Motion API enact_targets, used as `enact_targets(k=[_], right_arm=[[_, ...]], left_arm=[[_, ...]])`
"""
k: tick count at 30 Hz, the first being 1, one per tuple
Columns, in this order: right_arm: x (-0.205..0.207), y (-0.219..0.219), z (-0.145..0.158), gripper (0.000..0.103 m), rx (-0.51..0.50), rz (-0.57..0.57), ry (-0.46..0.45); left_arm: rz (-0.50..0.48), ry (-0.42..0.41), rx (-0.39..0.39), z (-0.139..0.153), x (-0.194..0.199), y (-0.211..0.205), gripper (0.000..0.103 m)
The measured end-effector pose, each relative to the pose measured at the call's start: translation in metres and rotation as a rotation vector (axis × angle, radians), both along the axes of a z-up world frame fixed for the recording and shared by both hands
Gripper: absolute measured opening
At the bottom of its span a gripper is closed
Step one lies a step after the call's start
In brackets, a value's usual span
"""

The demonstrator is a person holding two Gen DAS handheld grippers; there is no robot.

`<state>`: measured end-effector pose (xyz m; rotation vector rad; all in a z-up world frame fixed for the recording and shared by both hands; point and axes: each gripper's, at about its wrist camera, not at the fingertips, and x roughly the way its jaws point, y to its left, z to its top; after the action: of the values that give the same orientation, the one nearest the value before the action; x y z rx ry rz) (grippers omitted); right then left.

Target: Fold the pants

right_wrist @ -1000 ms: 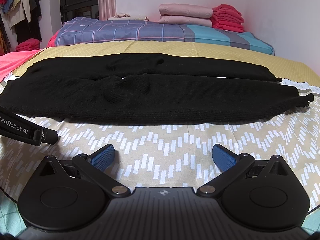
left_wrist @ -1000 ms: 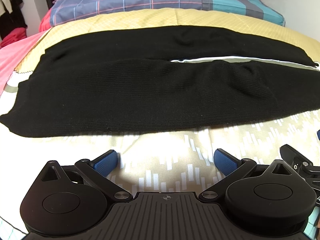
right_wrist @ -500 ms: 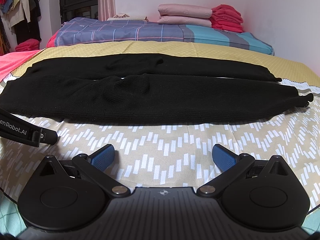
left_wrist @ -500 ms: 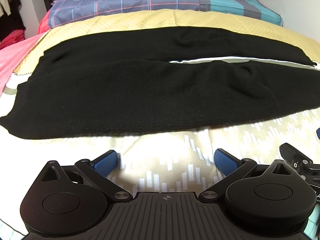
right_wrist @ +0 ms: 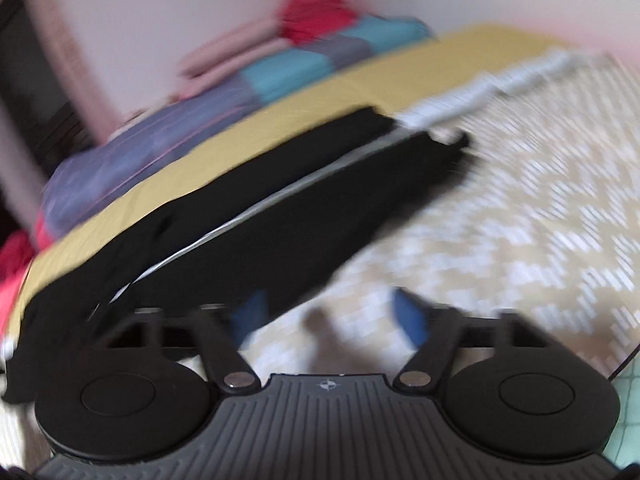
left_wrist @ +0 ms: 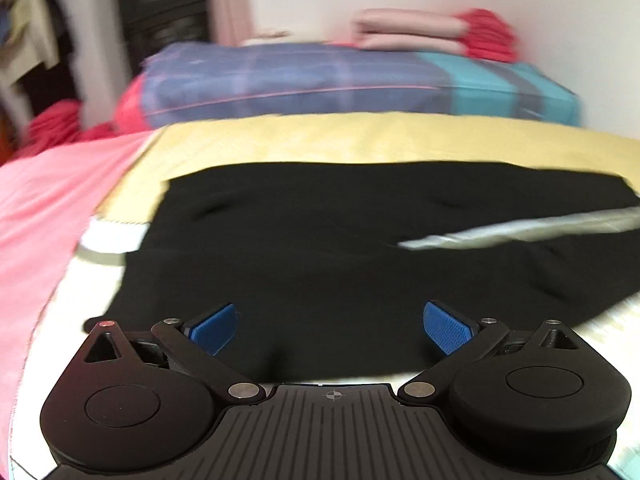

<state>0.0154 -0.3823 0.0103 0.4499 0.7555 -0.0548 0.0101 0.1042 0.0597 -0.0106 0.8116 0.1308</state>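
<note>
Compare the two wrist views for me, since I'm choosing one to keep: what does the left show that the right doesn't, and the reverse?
Only the left wrist view shows the pants' wide waist end beside a pink sheet. Only the right wrist view shows the cuff ends and the chevron-patterned cover. Both show the black pants, the yellow blanket, the plaid bedding, and an open gripper: left gripper, right gripper.

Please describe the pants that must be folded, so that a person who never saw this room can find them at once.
Look at the bed with the yellow quilted cover and the beige zigzag sheet. Across it, spread flat, lie the black pants, two long legs side by side with a pale strip of sheet between them. Nothing else on the bed is black; the folded pink and red piles are on the far plaid bedding.
</note>
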Motion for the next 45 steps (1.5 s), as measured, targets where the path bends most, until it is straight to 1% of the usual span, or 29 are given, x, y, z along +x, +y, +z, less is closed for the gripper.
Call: enact_targets(k=[1,3,5,6,8,9,10,11,13,14,16,17,19,20,21,23,26,28,30,31,33,36,38,39,40,41,42,43,45], right_arm=[[0.008,-0.008,-0.003,0.056,0.011,-0.021,0.008],[0.017,-0.014,-0.006,0.057,0.005,-0.046,-0.003],[0.030,-0.014,-0.006,0.060,-0.020,-0.067,-0.025],[0.037,-0.013,-0.008,0.067,-0.036,-0.083,-0.035],[0.049,-0.013,-0.014,0.066,-0.072,-0.104,-0.032],[0.054,-0.008,-0.016,0.056,-0.114,-0.101,-0.039],[0.058,-0.001,-0.016,0.020,-0.172,-0.089,-0.042],[0.057,0.007,-0.017,0.008,-0.213,-0.065,-0.040],[0.054,0.008,-0.015,0.008,-0.226,-0.053,-0.074],[0.049,0.003,-0.011,0.008,-0.200,-0.058,-0.091],[0.036,-0.020,-0.004,0.008,-0.093,-0.099,-0.138],[0.033,-0.031,-0.005,0.008,-0.066,-0.124,-0.138],[0.034,-0.049,-0.017,0.008,-0.065,-0.172,-0.071],[0.033,-0.058,-0.023,0.008,-0.017,-0.185,-0.048],[0.027,-0.064,-0.024,0.008,0.031,-0.195,-0.069],[0.019,-0.065,-0.021,0.011,0.033,-0.214,-0.097],[0.017,-0.059,-0.022,0.022,-0.004,-0.256,-0.057],[0.006,-0.047,-0.010,0.031,-0.081,-0.287,-0.089],[-0.009,-0.031,0.002,0.077,-0.135,-0.309,-0.127],[-0.015,-0.022,0.006,0.080,-0.131,-0.292,-0.138],[-0.022,-0.001,0.009,0.080,-0.119,-0.209,-0.137],[-0.019,0.029,0.000,0.078,-0.056,-0.099,-0.094],[-0.013,0.045,-0.009,0.075,-0.046,-0.072,-0.057],[-0.009,0.053,-0.014,0.067,-0.060,-0.064,-0.042],[-0.004,0.059,-0.018,0.051,-0.073,-0.057,-0.035],[-0.004,0.063,-0.021,0.042,-0.084,-0.057,-0.033],[-0.003,0.064,-0.024,0.020,-0.107,-0.073,-0.034],[-0.003,0.063,-0.025,0.014,-0.123,-0.084,-0.036],[-0.008,0.055,-0.025,0.009,-0.079,-0.099,-0.049]], left_arm=[[0.038,0.011,-0.002,-0.006,0.009,0.011,0.103],[0.092,0.043,-0.019,-0.019,0.026,0.029,0.103],[0.137,0.081,-0.051,-0.034,0.041,0.043,0.103],[0.154,0.100,-0.076,-0.041,0.046,0.052,0.103],[0.181,0.132,-0.116,-0.053,0.050,0.064,0.103],[0.188,0.134,-0.121,-0.057,0.053,0.066,0.103],[0.187,0.127,-0.111,-0.058,0.053,0.063,0.103],[0.181,0.126,-0.096,-0.059,0.054,0.062,0.103],[0.171,0.137,-0.064,-0.063,0.053,0.058,0.103],[0.171,0.143,-0.055,-0.064,0.055,0.058,0.103],[0.176,0.143,-0.050,-0.063,0.049,0.053,0.103],[0.178,0.141,-0.050,-0.064,0.049,0.053,0.103],[0.173,0.136,-0.035,-0.065,0.046,0.050,0.103],[0.170,0.136,-0.022,-0.066,0.047,0.048,0.103],[0.164,0.140,-0.002,-0.067,0.047,0.045,0.103],[0.151,0.139,0.015,-0.068,0.046,0.043,0.103],[0.135,0.137,-0.006,-0.064,0.041,0.046,0.103],[0.116,0.127,-0.044,-0.059,0.033,0.050,0.103],[0.101,0.109,-0.071,-0.054,0.025,0.055,0.103],[0.097,0.101,-0.078,-0.053,0.021,0.058,0.103],[0.096,0.084,-0.088,-0.049,0.016,0.063,0.103],[0.099,0.061,-0.099,-0.046,0.011,0.070,0.103],[0.095,0.054,-0.110,-0.047,0.011,0.073,0.103],[0.092,0.053,-0.110,-0.050,0.011,0.074,0.103],[0.095,0.059,-0.101,-0.052,0.011,0.074,0.103],[0.096,0.065,-0.089,-0.056,0.011,0.074,0.103],[0.091,0.065,-0.079,-0.058,0.010,0.073,0.103],[0.083,0.059,-0.065,-0.060,0.008,0.073,0.103],[0.063,0.047,-0.033,-0.063,0.004,0.070,0.103]])
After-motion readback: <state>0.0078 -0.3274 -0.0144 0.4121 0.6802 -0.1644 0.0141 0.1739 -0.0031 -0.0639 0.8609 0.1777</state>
